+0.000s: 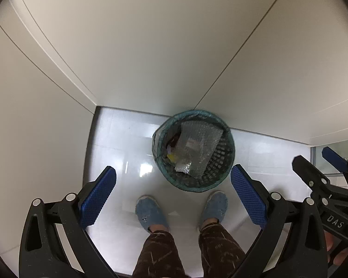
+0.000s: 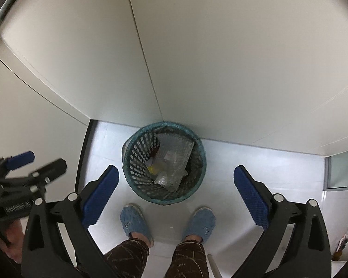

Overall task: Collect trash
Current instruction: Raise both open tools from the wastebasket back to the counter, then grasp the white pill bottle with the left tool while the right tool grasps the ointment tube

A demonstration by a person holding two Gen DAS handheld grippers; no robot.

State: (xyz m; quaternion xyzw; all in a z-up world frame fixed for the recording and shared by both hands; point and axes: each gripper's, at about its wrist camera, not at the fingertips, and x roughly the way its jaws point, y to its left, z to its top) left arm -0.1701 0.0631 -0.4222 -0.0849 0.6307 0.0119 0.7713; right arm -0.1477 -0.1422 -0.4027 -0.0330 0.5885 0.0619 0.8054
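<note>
A dark mesh waste basket (image 1: 222, 159) with a green liner stands on the white floor against the wall; it also shows in the right wrist view (image 2: 136, 155). Inside lie bubble wrap (image 1: 200, 143), a yellow scrap (image 1: 171, 156) and other litter. My left gripper (image 1: 174, 197) is open and empty, held above the floor on the near side of the basket. My right gripper (image 2: 176, 198) is open and empty, also above the basket's near side. Each gripper shows at the other view's edge: the right one (image 1: 322, 162), the left one (image 2: 39, 162).
The person's feet in blue slippers (image 1: 150, 213) stand just in front of the basket. Pale walls (image 1: 150, 46) close in behind and to the left. A glass panel (image 2: 341, 173) is at the right. A small object (image 2: 341, 245) lies on the floor at far right.
</note>
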